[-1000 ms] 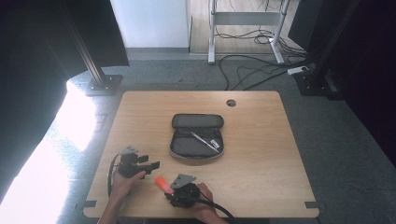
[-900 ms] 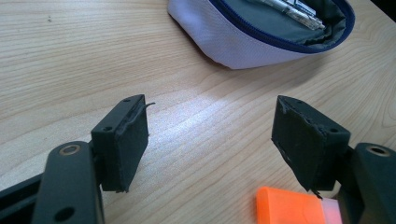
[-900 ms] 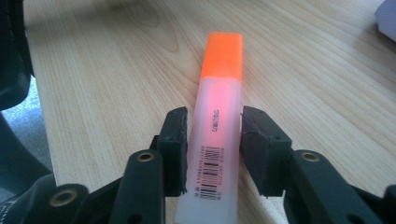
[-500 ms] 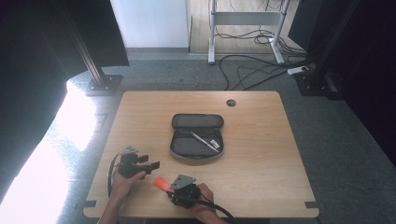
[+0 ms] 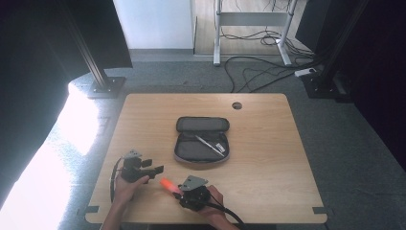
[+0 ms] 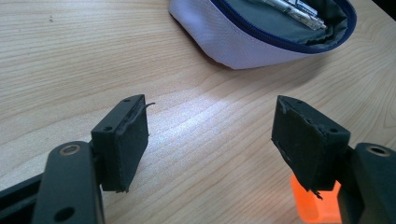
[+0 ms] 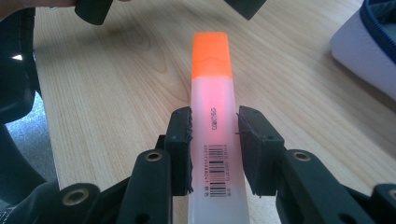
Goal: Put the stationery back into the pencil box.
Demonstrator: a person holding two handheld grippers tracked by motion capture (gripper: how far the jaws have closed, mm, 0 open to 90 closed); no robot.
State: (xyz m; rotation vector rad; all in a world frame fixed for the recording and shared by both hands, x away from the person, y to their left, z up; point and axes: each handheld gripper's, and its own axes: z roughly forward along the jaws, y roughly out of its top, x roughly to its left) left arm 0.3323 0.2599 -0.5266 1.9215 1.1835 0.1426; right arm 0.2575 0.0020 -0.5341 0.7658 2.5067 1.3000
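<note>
Highlighter (image 7: 212, 121) lengthwise between right claw (image 7: 214, 140) pads, clamped, orange cap pointing away; left claw (image 6: 219, 140) apart.

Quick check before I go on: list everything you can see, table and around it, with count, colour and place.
highlighter: 1, orange cap, pale body, near table edge, between the right tool's jaws
pencil case: 1, grey, unzipped, mid-table
pens: at least 2, silvery, inside the case
table: 1, light wood, hole near far edge
cables: several, black, floor beyond the table
metal stand: 1, grey, behind the table
left tool: 1, black, jaws wide open, nothing between
right tool: 1, black, jaws just closing around the highlighter
hands: 2, near edge
</note>
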